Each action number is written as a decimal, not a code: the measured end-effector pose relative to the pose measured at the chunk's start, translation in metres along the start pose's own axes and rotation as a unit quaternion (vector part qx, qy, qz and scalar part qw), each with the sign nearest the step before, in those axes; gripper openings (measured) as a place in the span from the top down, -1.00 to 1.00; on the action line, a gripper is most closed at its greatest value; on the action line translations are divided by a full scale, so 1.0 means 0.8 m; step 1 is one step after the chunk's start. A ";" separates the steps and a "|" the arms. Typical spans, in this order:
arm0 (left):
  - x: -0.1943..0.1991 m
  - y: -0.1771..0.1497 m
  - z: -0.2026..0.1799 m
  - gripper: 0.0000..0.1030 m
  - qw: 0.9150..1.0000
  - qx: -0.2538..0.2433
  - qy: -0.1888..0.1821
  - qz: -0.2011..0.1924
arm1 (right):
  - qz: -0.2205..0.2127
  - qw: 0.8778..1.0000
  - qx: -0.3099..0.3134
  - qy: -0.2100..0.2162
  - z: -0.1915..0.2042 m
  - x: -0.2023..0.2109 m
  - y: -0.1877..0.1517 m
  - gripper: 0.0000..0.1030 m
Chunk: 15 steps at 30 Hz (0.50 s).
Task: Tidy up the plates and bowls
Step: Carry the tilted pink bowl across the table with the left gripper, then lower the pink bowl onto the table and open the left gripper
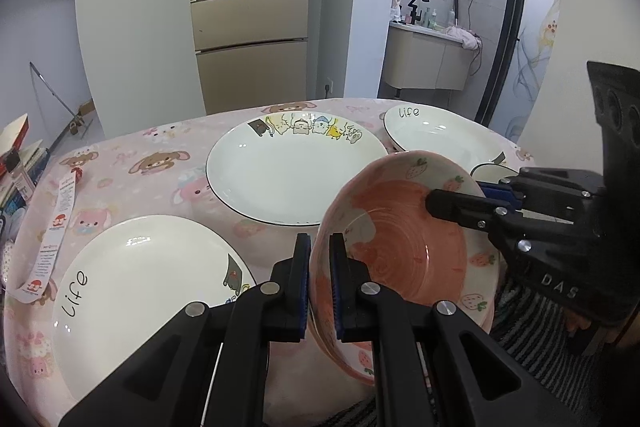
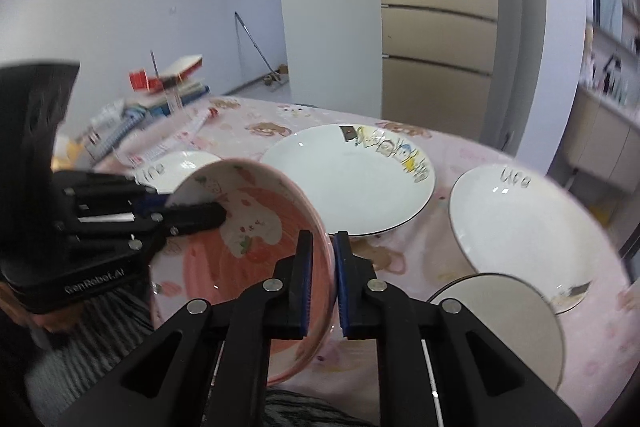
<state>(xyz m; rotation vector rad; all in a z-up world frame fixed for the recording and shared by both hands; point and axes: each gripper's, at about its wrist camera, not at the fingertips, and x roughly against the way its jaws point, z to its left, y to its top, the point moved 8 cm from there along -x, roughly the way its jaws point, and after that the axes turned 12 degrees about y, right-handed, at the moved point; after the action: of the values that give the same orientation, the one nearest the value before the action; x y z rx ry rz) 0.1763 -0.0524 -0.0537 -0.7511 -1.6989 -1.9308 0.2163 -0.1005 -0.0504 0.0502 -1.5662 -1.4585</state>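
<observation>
Left-wrist and right-wrist views, one moment. My left tongs point(image 1: 320, 279) are closed on the rim of the pink strawberry bowl point(image 1: 396, 247), one blue pad against the outer wall and the other inside. My right tongs point(image 2: 322, 283) pinch the opposite rim of the same bowl in the same manner, one pad inside and one outside. Neither pair is open beyond the thickness of the wall. The bowl is tilted, its mouth turned toward the left-wrist camera, and it sits at the near edge of the surface point(image 1: 168, 155), above my striped sleeve point(image 1: 532, 331) (whether its base touches the cloth I cannot tell).

The surface carries a pink cloth printed with cartoon bears and rabbits. On it lie three white plates:
- the plate with a row of cartoon animals point(image 1: 296, 167) at its far rim, in the middle, just beyond the bowl;
- a "life" plate point(image 1: 148, 291) near my left tongs, at the front left;
- a second "life" plate point(image 1: 444, 139) at the far right, partly hidden by the bowl.

A small white dish point(image 2: 508, 323) with a dark rim lies just beside the second "life" plate, close to my right tongs.

A long printed paper strip point(image 1: 54, 239) lies along the left side of the cloth, and a stack of books point(image 2: 160, 95) sits beyond it. Behind the surface stand beige cabinet drawers point(image 1: 252, 39).
</observation>
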 end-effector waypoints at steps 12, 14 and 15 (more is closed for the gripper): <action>0.001 0.003 0.005 0.81 1.000 0.019 -0.013 -0.003 | -0.031 0.955 -0.226 0.188 -0.040 -0.004 -0.013 0.73; 0.002 0.005 0.009 0.81 0.999 0.034 -0.025 0.000 | -0.038 0.934 -0.270 0.230 -0.047 -0.004 -0.017 0.68; 0.002 0.005 0.011 0.81 0.998 0.043 -0.038 0.004 | -0.039 0.926 -0.286 0.244 -0.049 -0.005 -0.019 0.66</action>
<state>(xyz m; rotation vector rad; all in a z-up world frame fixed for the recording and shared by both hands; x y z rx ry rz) 0.1784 -0.0442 -0.0486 -0.8075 -1.8082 -1.8331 0.2349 -0.1318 -0.0716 0.1237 -0.7126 -1.7527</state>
